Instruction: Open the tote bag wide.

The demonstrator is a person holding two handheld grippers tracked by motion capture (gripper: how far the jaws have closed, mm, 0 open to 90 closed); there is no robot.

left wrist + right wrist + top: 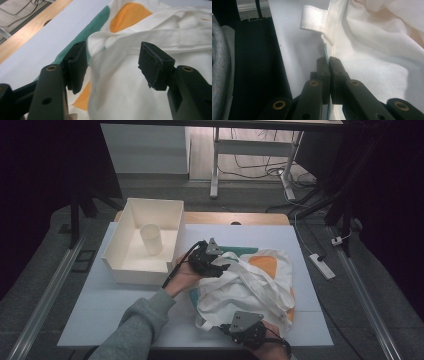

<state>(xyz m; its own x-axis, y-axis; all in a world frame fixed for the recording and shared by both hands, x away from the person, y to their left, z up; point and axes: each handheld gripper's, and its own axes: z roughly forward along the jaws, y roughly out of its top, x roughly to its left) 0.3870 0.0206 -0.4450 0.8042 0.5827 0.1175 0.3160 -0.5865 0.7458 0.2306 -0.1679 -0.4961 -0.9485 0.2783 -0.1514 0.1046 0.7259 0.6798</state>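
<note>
A white bin (150, 215) holding a cup (151, 239) stands far left. The tote bag (250, 285) lies near right on the table (100, 315). The left gripper (216, 262) gapes wide above it (nothing gripped); the right gripper (328, 62) pinches the bag's near hem.

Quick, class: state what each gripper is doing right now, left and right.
Left gripper: open, jaws apart over the cloth bag, pressing on nothing.
Right gripper: shut on the bag's edge.
</note>
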